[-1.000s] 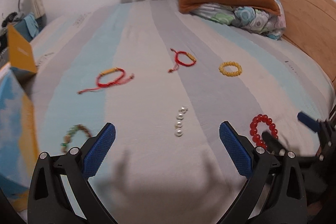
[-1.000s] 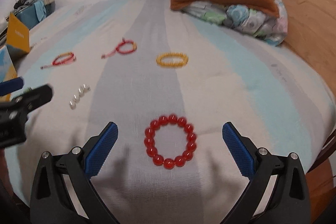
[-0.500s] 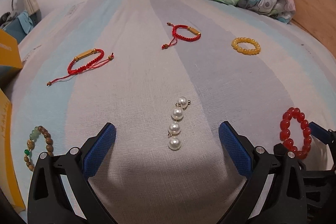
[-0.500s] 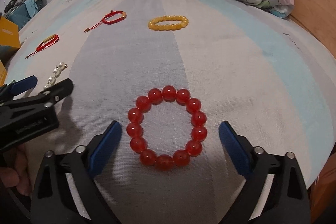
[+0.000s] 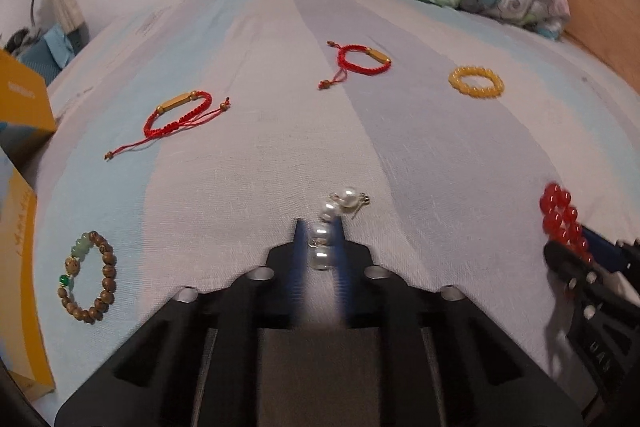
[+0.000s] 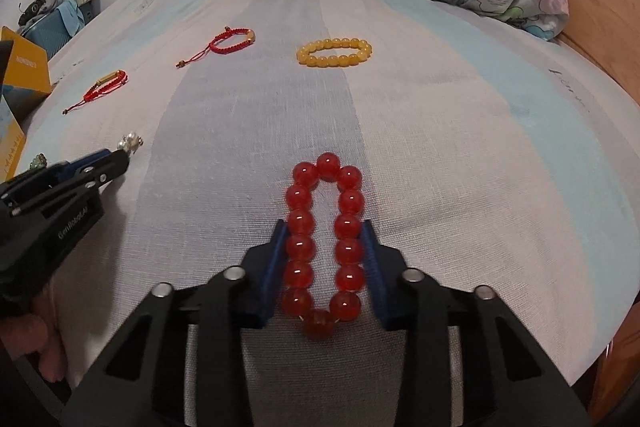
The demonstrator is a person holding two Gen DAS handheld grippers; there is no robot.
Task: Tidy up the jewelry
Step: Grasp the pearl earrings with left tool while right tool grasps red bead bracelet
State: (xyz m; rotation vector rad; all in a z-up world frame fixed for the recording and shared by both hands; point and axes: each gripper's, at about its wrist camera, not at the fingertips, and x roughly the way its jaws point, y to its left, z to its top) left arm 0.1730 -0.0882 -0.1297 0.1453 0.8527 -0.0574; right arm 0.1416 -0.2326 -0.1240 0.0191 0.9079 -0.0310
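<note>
**Left wrist view and right wrist view: both tools clamped on jewelry, nothing yet sorted**

Left wrist view: the left tool (image 5: 320,247) has its two blue pads pressed in on the short strand of white pearls with small metal links (image 5: 332,227), which lies on the striped bed sheet (image 5: 280,155); the far pearls stick out past the fingertips. Right wrist view: the right tool (image 6: 324,259) pinches the bracelet of large glossy red beads (image 6: 324,235), squeezed into a narrow loop between the pads and resting on the sheet.

Progress, as judged from here: the work looks barely begun. Untouched on the bed lie the red cord bracelet with a gold tube (image 5: 180,113), a second red cord bracelet with a gold tube (image 5: 362,61), the yellow bead bracelet (image 5: 476,81) and the brown wooden bead bracelet with green stones (image 5: 90,277). An orange cardboard box (image 5: 24,99) stands at the left edge; whether it is the destination cannot be told.

Change from half a second ago: both tools then stood spread wide around their pieces, the red bracelet a round ring and the pearls a straight line. Both have now closed, and the pearl strand has bunched slightly.
</note>
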